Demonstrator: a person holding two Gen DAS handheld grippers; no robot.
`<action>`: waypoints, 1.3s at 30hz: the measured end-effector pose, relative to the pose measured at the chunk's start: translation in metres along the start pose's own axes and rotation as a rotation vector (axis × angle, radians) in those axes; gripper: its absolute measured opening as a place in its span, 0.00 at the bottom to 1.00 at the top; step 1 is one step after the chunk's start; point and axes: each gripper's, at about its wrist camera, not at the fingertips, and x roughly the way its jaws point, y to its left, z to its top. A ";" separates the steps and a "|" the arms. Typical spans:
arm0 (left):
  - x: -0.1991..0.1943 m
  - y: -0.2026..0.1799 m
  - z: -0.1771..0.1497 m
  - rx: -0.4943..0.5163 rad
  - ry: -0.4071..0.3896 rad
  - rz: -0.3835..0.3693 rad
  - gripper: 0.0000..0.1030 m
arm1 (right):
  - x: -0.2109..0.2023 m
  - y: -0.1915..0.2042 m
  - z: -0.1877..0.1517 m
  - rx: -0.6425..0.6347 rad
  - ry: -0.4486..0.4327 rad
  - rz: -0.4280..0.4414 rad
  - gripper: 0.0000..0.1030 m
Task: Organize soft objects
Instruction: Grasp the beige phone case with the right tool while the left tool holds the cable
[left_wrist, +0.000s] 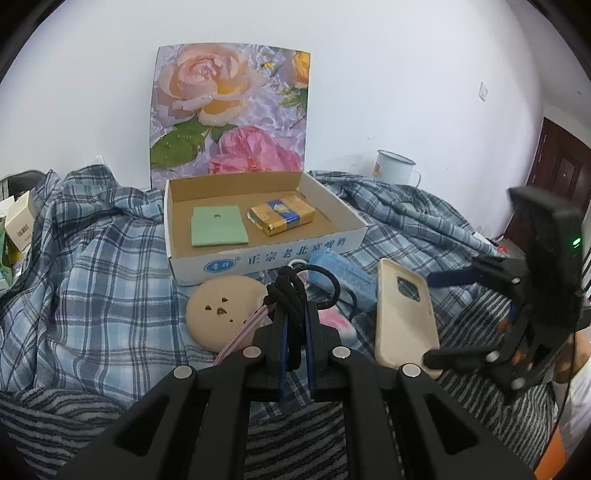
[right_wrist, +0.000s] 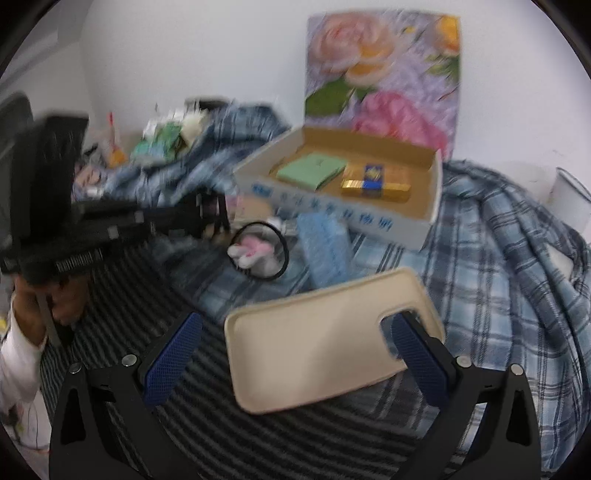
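My left gripper (left_wrist: 292, 308) is shut on a bundle of black hair ties (left_wrist: 286, 291), held just above the bed in front of the open cardboard box (left_wrist: 266, 254). A green cloth (left_wrist: 218, 226) and a gold packet (left_wrist: 282, 218) lie inside the box. A round beige puff (left_wrist: 218, 314) and a blue tissue pack (left_wrist: 343, 280) lie near the bundle. In the right wrist view my right gripper (right_wrist: 295, 325) is open, with the beige phone case (right_wrist: 317, 343) lying between its fingers, not pressed. A black ring with a pink-and-white plush (right_wrist: 256, 254) lies beyond it.
A checked blue blanket (left_wrist: 92, 266) and a striped cover (left_wrist: 306, 435) spread over the bed. A floral board (left_wrist: 229, 110) leans on the wall behind the box. An enamel mug (left_wrist: 395, 168) stands at the back right. Small cartons (left_wrist: 18, 221) crowd the left edge.
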 end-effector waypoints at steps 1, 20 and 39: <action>-0.002 0.000 0.001 0.001 -0.007 -0.006 0.08 | 0.004 0.000 0.000 -0.007 0.026 0.001 1.00; -0.004 -0.005 -0.001 0.007 -0.015 -0.022 0.08 | -0.004 -0.041 -0.014 0.213 0.097 -0.025 1.00; -0.002 -0.008 -0.002 0.009 -0.004 -0.023 0.08 | 0.019 -0.049 -0.013 0.375 0.058 0.183 0.31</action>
